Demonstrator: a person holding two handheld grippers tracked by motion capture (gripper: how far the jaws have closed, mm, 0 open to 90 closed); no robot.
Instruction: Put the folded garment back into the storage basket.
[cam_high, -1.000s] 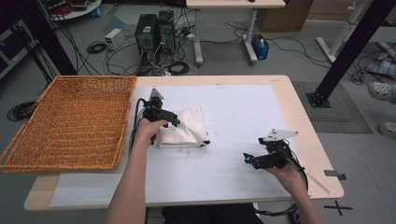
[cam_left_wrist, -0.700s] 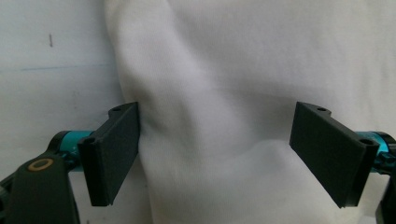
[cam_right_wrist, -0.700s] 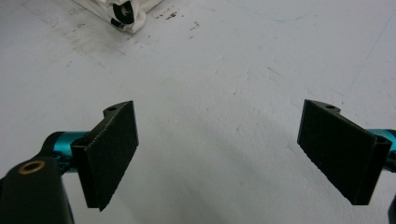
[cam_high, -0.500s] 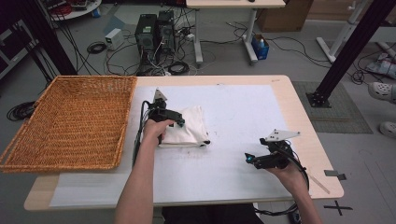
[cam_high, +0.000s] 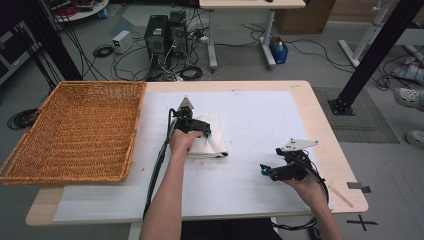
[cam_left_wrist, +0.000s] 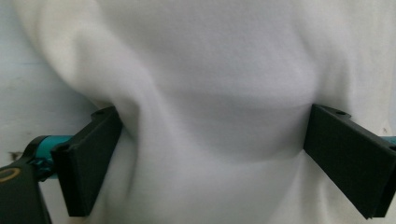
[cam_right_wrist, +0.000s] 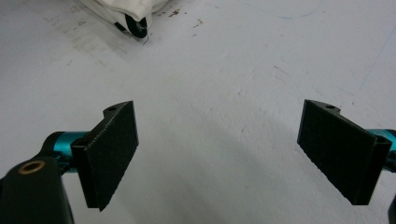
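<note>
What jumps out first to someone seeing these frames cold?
Likely the big wicker basket at the table's left edge, beside the white mat. Next, the folded white cloth mid-table, with the left gripper pressed down on it, jaws open astride a bulge of fabric. The right gripper hangs open over bare mat at the near right.

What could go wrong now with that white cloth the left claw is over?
1. The left gripper has its jaws wide open around a bulge of the folded cloth; closing may pinch only the top layer, so the fold could fall open when lifted.
2. The basket lies beside the cloth; a dangling corner might catch its rim.
3. The right gripper is open and apart from the cloth, so it gives no support.
</note>
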